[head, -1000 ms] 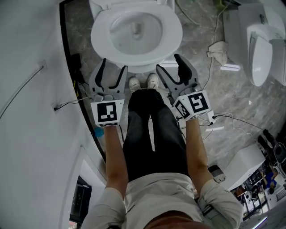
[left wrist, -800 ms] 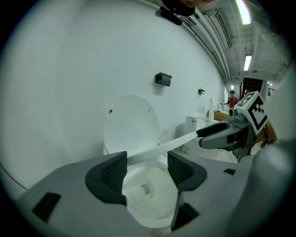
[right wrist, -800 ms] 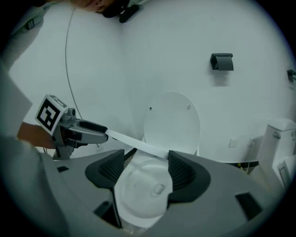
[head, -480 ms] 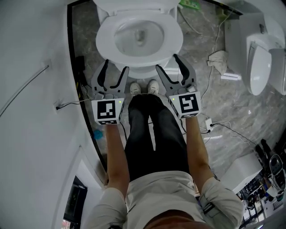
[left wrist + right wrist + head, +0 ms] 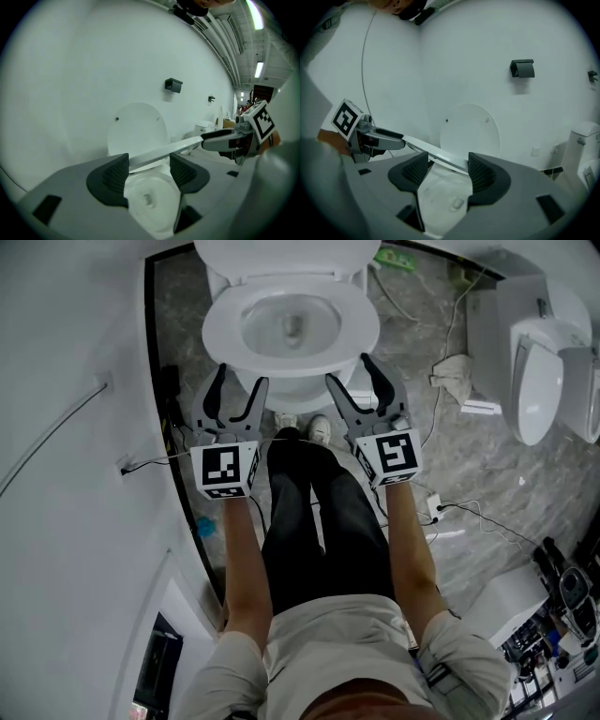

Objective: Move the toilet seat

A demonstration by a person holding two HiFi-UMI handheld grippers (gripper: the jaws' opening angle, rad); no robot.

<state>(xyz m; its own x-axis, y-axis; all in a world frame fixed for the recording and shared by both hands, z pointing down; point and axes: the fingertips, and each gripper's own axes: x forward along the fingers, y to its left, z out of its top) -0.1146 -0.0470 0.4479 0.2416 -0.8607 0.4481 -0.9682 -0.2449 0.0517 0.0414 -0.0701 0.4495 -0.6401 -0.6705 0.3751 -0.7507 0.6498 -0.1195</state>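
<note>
Over the last second both claws have crept up to the front of the toilet, and the person's shoes are now almost hidden under it. The left claw (image 5: 239,378) hangs open and unchanged. The right claw (image 5: 349,369) has squared up to the rim and its jaws are closing, though they are not yet pinching anything.

The toilet seat (image 5: 291,364) sits between and just ahead of the two claws. From above it looks to be down on the bowl (image 5: 149,199), with the round lid (image 5: 137,129) standing upright against the wall behind. Seen along either claw, its front edge is a pale band running across the gap between the jaws and over to the other claw. The bowl's inside shows below that band, so the seat may be tipped up a little, but I cannot say for sure. Nor can I tell whether the edge rests on the jaws. To me this looks like lining up on the front rim, with the real move not yet begun.

The floor (image 5: 487,456) is grey and marbled, and thin cables (image 5: 469,507) trail across it. A crumpled cloth (image 5: 457,365) lies to the right, and a second toilet (image 5: 539,381) stands beyond it. A plain white wall (image 5: 66,521) runs close along the left side, so the left elbow has little room to swing.
</note>
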